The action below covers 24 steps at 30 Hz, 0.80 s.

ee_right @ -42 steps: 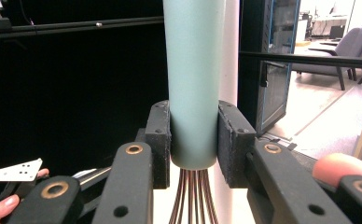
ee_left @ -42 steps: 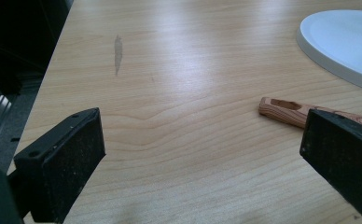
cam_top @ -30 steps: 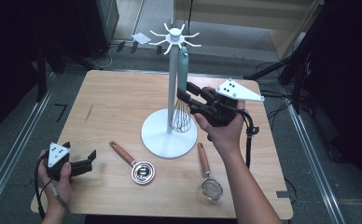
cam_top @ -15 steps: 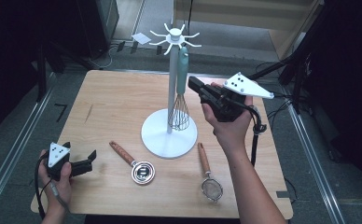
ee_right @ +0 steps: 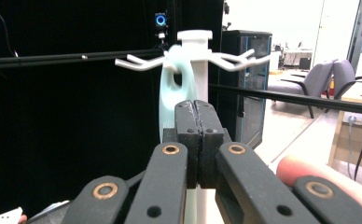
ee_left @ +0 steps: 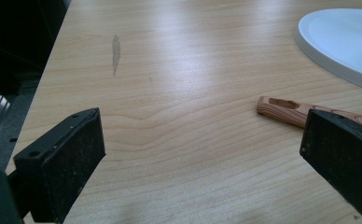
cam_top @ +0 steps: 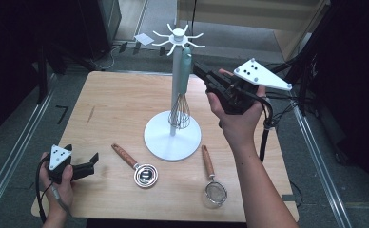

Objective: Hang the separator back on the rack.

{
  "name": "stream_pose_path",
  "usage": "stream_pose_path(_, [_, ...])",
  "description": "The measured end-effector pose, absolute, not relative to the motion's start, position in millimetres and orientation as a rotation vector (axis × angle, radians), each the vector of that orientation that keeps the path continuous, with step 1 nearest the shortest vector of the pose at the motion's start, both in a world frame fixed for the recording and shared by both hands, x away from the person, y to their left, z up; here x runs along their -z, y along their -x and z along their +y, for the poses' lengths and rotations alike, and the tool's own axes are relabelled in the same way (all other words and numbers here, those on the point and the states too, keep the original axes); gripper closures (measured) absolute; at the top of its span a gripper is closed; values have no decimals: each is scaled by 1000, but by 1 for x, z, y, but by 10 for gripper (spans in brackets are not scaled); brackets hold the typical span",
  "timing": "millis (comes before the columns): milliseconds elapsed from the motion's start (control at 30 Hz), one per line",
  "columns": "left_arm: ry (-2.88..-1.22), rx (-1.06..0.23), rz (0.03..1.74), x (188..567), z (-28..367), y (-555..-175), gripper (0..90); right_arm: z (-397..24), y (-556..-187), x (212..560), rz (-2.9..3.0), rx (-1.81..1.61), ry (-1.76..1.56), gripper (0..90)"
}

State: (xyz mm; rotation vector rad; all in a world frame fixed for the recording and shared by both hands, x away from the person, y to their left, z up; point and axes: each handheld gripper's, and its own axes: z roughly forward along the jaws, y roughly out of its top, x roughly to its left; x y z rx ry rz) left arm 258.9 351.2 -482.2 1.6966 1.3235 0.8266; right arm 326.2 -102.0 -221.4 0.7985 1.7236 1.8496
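While the whisk (cam_top: 179,97) hangs by its mint handle from the white hook stand (cam_top: 172,137) at the table's (cam_top: 111,104) middle, the high view shows the right gripper (cam_top: 198,70) raised just beside that handle, its jaws having just closed on nothing. Near the front left corner the left gripper (cam_top: 88,161) rests with jaws parted. Its own view shows a wooden handle (ee_left: 286,106) between empty jaws. The right gripper view has both pads (ee_right: 188,135) pressed together before the handle.
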Motion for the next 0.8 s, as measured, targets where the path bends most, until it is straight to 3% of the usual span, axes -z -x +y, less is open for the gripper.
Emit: stream_pose_path(800, [-1694,-822,1322,482,352,-259,0,-80,-327,209,1717,-1926,-731,900])
